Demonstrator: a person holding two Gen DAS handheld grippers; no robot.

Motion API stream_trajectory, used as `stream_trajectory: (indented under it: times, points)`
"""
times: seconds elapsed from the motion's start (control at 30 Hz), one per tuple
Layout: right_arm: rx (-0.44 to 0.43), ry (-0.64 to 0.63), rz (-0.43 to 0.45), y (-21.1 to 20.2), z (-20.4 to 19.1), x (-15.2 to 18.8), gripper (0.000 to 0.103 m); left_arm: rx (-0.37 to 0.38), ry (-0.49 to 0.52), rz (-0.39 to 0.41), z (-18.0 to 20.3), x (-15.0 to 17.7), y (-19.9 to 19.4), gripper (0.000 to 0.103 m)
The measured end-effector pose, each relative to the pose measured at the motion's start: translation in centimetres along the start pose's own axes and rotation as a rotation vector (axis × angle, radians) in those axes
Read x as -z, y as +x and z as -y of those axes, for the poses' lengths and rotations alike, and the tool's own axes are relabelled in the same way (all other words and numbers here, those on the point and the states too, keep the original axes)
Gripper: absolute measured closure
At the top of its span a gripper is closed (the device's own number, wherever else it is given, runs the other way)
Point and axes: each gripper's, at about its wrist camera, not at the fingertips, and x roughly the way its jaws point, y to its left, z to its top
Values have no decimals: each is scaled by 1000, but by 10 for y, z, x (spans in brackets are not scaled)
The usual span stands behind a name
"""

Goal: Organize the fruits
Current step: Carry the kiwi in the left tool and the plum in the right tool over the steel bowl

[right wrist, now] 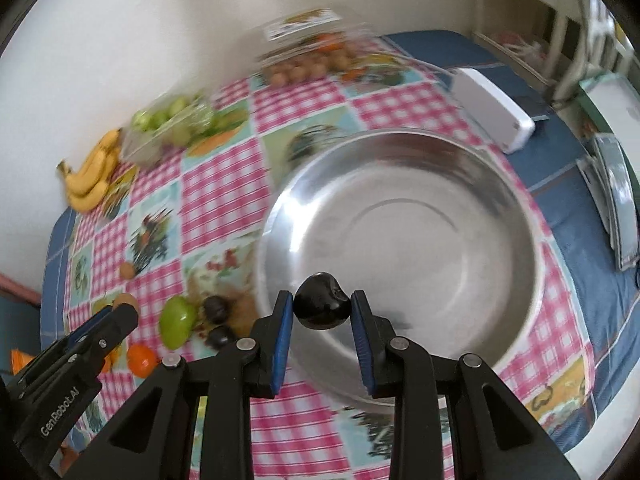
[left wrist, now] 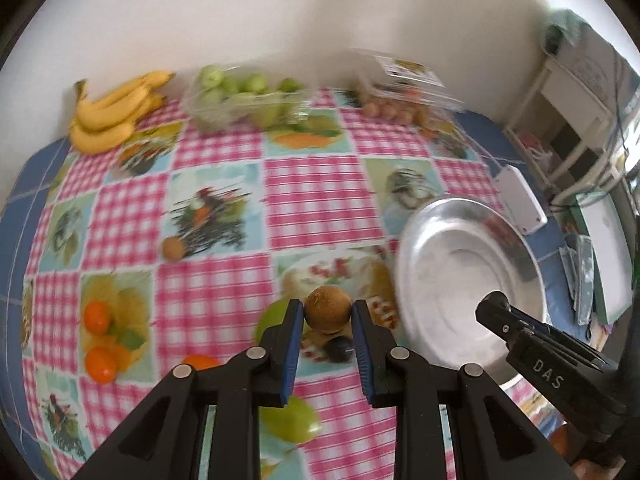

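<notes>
- The left gripper (left wrist: 327, 312) is closed on a brown kiwi (left wrist: 328, 309), pinched at its sides between the blue pads, so the fruit hangs clear of the tabletop (left wrist: 316, 196) for carrying.
- The right gripper (right wrist: 322, 307) is clamped on a dark plum (right wrist: 323, 306) and hangs over the near wall of the steel bowl (right wrist: 400, 216), probably so the plum can drop inside.
- In the left wrist view the bowl lies at about 3 o'clock from the kiwi, near but not under it; its inside looks bare.
- Loose fruit waits on the checked cloth at 9 o'clock of the bowl in the right wrist view: a green apple (right wrist: 177, 321), two more plums (right wrist: 216, 309), an orange (right wrist: 141, 358) and a second kiwi (right wrist: 127, 270).
- Bananas (left wrist: 114, 114) and a clear tub of green fruit (left wrist: 244, 100) sit along the wall at 11 and 12 o'clock in the left wrist view, well apart from the bowl.
</notes>
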Motion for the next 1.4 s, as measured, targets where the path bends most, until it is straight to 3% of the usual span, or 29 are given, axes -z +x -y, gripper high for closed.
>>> stream_trajectory:
  times: [0.37,0.57,1.4]
  points:
    - [44,133,-3,2,62,-11,72,47,205,19,86,0,26,76]
    - [56,161,-4,4,73,-12,72,58,238,-3,112,1,45,76]
    - [80,209,-95,39,83,-13,72,47,238,-58,116,7,89,76]
